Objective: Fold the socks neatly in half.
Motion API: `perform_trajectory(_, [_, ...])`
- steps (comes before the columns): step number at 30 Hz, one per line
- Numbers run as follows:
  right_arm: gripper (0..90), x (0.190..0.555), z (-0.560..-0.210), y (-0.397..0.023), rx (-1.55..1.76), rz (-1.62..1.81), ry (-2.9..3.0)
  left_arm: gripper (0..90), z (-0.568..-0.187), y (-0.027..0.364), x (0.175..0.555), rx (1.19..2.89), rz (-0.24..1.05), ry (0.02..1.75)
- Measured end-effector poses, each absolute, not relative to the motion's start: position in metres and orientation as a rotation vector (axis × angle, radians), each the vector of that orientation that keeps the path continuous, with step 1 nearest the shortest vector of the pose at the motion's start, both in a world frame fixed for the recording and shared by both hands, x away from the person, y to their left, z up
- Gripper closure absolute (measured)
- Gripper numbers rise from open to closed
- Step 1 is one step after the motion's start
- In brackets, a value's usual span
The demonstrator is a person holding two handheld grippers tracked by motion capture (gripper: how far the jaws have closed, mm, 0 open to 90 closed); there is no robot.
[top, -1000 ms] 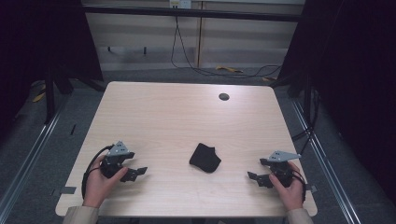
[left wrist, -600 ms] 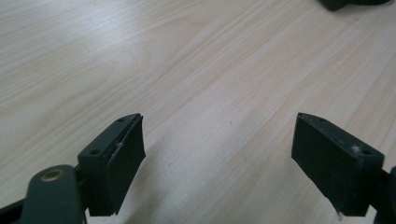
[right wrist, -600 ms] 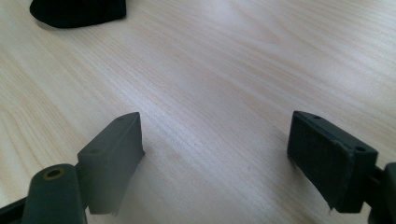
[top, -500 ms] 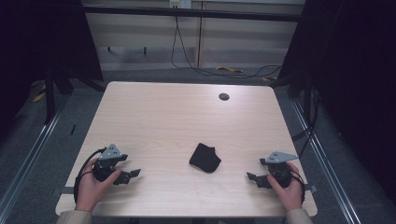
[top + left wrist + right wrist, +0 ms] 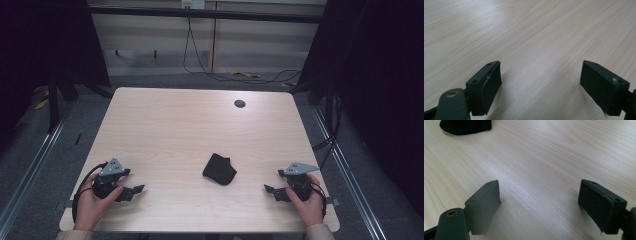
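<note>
Black cloth (image 5: 219,169), crumpled into a small heap, lies on the table (image 5: 200,125) toward its near edge, between the two grippers and apart from both. Nearest the person, the left gripper (image 5: 131,191) sits low over the table's near-left corner, jaws spread wide over bare wood. The right gripper (image 5: 272,191) sits by the near-right corner, jaws likewise wide and empty, the cloth ahead of them. Farther off, a small dark round hole (image 5: 240,103) marks the table's far side.

light wood table (image 5: 165,125) on grey floor (image 5: 165,82), black curtains (image 5: 385,75) either side.
</note>
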State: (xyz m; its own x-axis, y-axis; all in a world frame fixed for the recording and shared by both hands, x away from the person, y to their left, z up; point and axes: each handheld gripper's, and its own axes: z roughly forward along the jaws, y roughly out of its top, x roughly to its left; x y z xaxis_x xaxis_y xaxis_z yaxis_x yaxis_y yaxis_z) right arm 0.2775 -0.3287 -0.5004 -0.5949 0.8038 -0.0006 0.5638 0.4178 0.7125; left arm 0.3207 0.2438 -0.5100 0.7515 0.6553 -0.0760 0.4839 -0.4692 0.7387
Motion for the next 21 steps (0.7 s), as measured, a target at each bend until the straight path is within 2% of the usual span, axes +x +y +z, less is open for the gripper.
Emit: perform_trajectory(21, [15.9,0.2782,-0.5005,-0.3283,1.176,0.976,2.338,15.0,-0.5159,0.2493,0.3181,2.176,0.319,0.823])
